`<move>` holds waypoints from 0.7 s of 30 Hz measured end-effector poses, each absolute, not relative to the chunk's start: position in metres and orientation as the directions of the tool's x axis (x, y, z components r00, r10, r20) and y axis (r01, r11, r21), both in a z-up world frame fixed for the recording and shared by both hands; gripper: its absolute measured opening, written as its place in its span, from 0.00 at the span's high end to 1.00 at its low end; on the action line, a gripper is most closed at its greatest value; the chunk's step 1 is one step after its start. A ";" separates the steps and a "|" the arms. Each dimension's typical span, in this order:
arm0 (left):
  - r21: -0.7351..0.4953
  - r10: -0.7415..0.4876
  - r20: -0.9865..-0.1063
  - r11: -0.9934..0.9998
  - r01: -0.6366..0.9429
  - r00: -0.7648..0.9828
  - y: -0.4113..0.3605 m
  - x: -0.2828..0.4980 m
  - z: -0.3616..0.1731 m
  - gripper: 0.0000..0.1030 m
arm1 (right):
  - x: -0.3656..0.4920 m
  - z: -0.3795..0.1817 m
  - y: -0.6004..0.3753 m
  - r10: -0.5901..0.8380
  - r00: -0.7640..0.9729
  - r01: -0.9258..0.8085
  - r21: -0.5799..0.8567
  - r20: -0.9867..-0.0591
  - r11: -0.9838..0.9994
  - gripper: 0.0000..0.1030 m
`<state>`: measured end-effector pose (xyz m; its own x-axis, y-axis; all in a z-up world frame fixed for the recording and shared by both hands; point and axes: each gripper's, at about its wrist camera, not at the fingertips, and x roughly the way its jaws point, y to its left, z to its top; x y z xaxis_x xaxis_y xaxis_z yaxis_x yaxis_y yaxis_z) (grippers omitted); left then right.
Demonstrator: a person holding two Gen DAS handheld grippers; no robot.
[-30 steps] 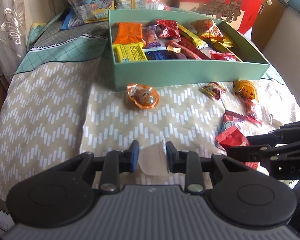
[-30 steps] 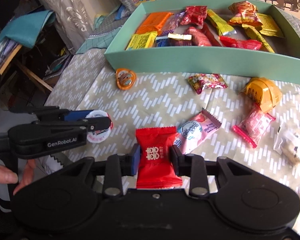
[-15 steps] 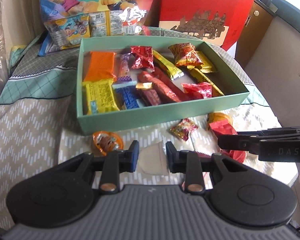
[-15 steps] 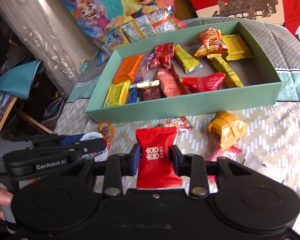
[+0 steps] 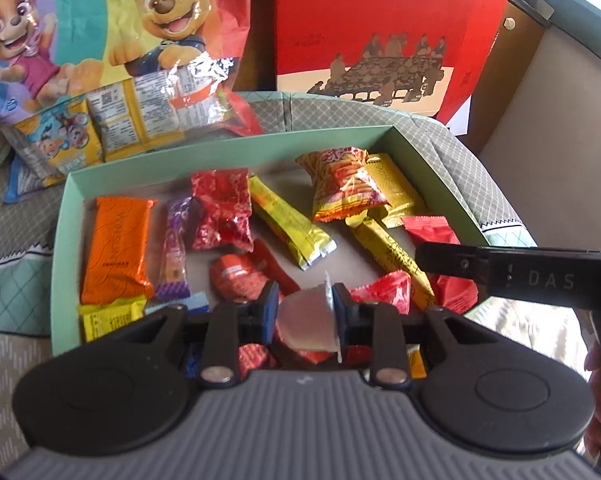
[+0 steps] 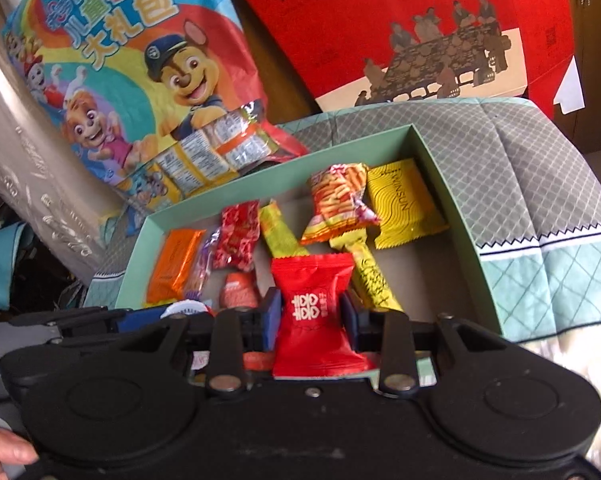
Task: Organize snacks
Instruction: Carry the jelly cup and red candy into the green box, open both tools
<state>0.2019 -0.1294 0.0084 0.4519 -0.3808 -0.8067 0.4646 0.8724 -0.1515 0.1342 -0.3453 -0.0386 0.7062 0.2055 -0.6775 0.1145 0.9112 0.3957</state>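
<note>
boxes: 1 green [image 5: 58,240], 1 red at 12 o'clock [image 5: 380,16] | cartoon bags: 1 at 10 o'clock [image 6: 140,60] | orange packets: 1 [image 5: 116,248] | red packets gripped: 1 [image 6: 310,312] | jelly cups gripped: 1 [image 5: 306,320] | grippers: 2

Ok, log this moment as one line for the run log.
left gripper: shut on jelly cup | right gripper: shut on red packet | both over green box | release pending

Mint-green box [image 5: 60,216]; orange packet [image 5: 116,248]; red pouch [image 6: 312,312] with white symbols; grey lattice cloth [image 6: 500,160]; cartoon-dog bag [image 6: 140,64] upper left.
</note>
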 end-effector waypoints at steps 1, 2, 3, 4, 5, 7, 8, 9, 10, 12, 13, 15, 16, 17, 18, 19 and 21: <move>-0.151 -0.380 -0.808 0.872 0.466 0.450 -0.135 0.207 0.007 0.73 | 0.142 -0.042 -0.346 0.203 0.705 0.118 0.395 -0.680 0.911 0.69; -0.148 -0.377 -0.811 0.872 0.466 0.448 -0.140 0.212 0.004 0.73 | 0.148 -0.045 -0.346 0.203 0.703 0.121 0.395 -0.682 0.911 0.69; -0.146 -0.374 -0.813 0.873 0.466 0.446 -0.145 0.216 0.002 0.73 | 0.155 -0.048 -0.347 0.203 0.701 0.122 0.395 -0.684 0.910 0.69; -0.144 -0.371 -0.816 0.873 0.466 0.443 -0.148 0.220 0.000 0.73 | 0.161 -0.051 -0.347 0.203 0.698 0.124 0.395 -0.686 0.910 0.69; -0.142 -0.368 -0.819 0.874 0.465 0.440 -0.151 0.223 -0.002 0.73 | 0.165 -0.054 -0.348 0.203 0.697 0.125 0.396 -0.688 0.910 0.69; -0.136 -0.359 -0.826 0.875 0.465 0.434 -0.156 0.229 -0.008 0.73 | 0.172 -0.059 -0.350 0.208 0.692 0.129 0.401 -0.691 0.907 0.69; -0.132 -0.354 -0.829 0.876 0.465 0.432 -0.158 0.232 -0.010 0.73 | 0.175 -0.062 -0.351 0.210 0.691 0.131 0.406 -0.691 0.905 0.69; -0.130 -0.351 -0.832 0.876 0.464 0.430 -0.159 0.234 -0.012 0.73 | 0.177 -0.063 -0.352 0.213 0.692 0.132 0.410 -0.690 0.902 0.69; -0.128 -0.348 -0.834 0.877 0.463 0.429 -0.160 0.237 -0.014 0.73 | 0.180 -0.065 -0.353 0.215 0.693 0.131 0.414 -0.688 0.901 0.69; -0.125 -0.344 -0.836 0.878 0.462 0.428 -0.163 0.240 -0.016 0.73 | 0.184 -0.066 -0.355 0.220 0.695 0.130 0.422 -0.684 0.897 0.69; -0.123 -0.342 -0.837 0.878 0.462 0.427 -0.164 0.242 -0.017 0.73 | 0.185 -0.066 -0.355 0.224 0.697 0.129 0.427 -0.681 0.895 0.69; -0.110 -0.334 -0.836 0.880 0.462 0.435 -0.168 0.242 -0.017 0.71 | 0.188 -0.065 -0.356 0.235 0.700 0.128 0.442 -0.674 0.888 0.67; -0.098 -0.324 -0.835 0.882 0.461 0.444 -0.169 0.242 -0.016 0.57 | 0.188 -0.063 -0.357 0.237 0.705 0.129 0.449 -0.668 0.884 0.65; -0.084 -0.315 -0.833 0.885 0.459 0.455 -0.169 0.241 -0.015 0.46 | 0.188 -0.061 -0.358 0.235 0.710 0.128 0.451 -0.663 0.883 0.62; -0.068 -0.306 -0.824 0.889 0.453 0.476 -0.169 0.239 -0.013 0.28 | 0.186 -0.059 -0.358 0.228 0.718 0.129 0.448 -0.658 0.885 0.51; -0.055 -0.296 -0.818 0.894 0.445 0.494 -0.168 0.238 -0.011 0.18 | 0.183 -0.056 -0.359 0.217 0.726 0.132 0.442 -0.652 0.887 0.35; -0.044 -0.284 -0.811 0.901 0.431 0.511 -0.165 0.236 -0.007 0.07 | 0.175 -0.050 -0.361 0.196 0.748 0.133 0.432 -0.635 0.892 0.13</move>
